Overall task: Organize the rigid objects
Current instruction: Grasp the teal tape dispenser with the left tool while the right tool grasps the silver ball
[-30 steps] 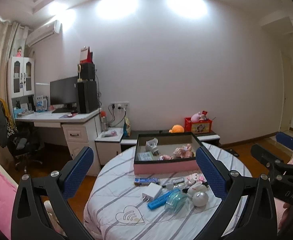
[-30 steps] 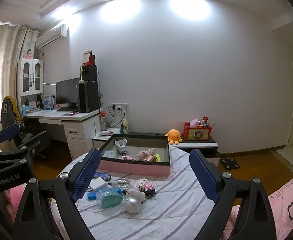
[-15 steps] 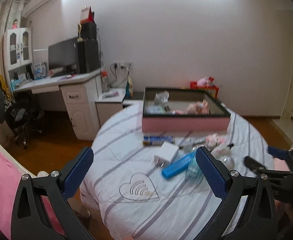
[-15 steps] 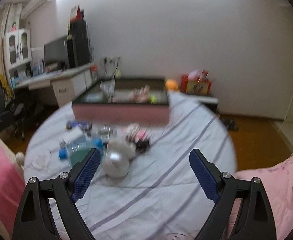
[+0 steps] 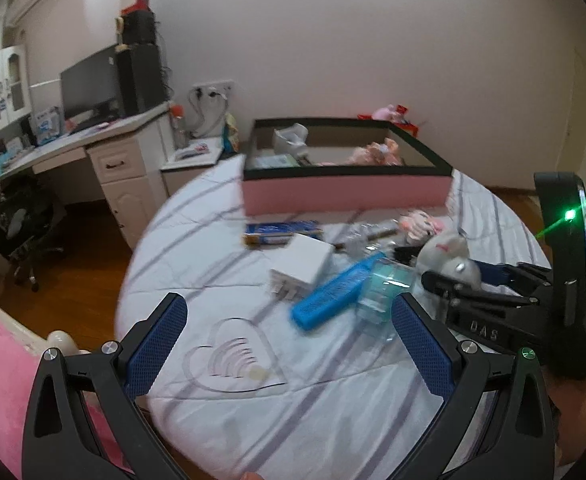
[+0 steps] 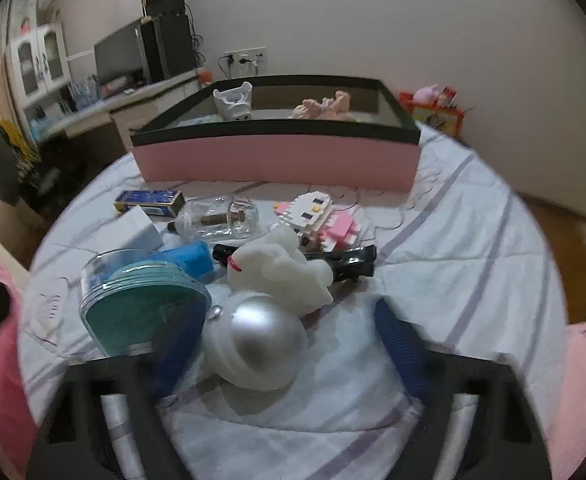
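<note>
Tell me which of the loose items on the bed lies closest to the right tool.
The silver ball, sitting between the right tool's closing pads; the white plush, teal container and clear bottle all lie farther off.

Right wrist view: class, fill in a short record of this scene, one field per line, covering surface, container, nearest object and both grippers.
surface: round table under a striped cloth
container: pink box, open-topped, some items inside
nearest object: silver ball
right gripper: jaws closing, ball between them, not yet pressed
left gripper: open, empty
</note>
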`<state>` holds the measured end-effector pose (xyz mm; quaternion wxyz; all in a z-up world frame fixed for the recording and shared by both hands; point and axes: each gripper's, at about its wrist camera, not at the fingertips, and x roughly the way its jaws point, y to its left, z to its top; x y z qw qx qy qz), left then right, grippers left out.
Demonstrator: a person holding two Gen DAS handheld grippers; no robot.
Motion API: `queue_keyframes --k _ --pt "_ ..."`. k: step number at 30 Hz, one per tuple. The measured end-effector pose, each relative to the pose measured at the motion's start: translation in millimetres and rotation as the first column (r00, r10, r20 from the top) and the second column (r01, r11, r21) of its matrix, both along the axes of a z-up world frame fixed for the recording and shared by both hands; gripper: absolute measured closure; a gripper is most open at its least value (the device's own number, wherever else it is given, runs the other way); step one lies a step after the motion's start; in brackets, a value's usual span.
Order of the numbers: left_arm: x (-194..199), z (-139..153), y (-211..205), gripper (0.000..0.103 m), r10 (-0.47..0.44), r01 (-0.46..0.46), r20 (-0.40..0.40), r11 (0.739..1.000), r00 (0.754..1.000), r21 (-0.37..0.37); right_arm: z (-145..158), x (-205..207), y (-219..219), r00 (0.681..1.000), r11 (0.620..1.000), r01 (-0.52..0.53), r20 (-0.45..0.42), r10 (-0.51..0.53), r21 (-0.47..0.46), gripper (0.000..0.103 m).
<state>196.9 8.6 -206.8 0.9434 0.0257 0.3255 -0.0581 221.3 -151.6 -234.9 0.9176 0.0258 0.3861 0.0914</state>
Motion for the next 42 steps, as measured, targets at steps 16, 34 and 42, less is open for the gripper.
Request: queue_keyframes --k 16,34,42 --pt "32 -32 -56 0.038 -0.115 0.119 -0.103 0.992 0.988 0.037 -2 -22 -58 0.999 0.998 0.033 0.006 -0.034 0.059 0.056" --pt "32 -39 -77 0.062 -0.186 0.188 -0.119 0.982 0.975 0.011 -8 -8 -53 0.999 1.000 0.029 0.035 -0.029 0.005 0.055" --pt "42 -40 -88 0.062 -0.190 0.193 -0.114 0.981 0.975 0.020 -8 -5 -52 0.999 1.000 0.028 0.030 -0.028 -0.006 0.055"
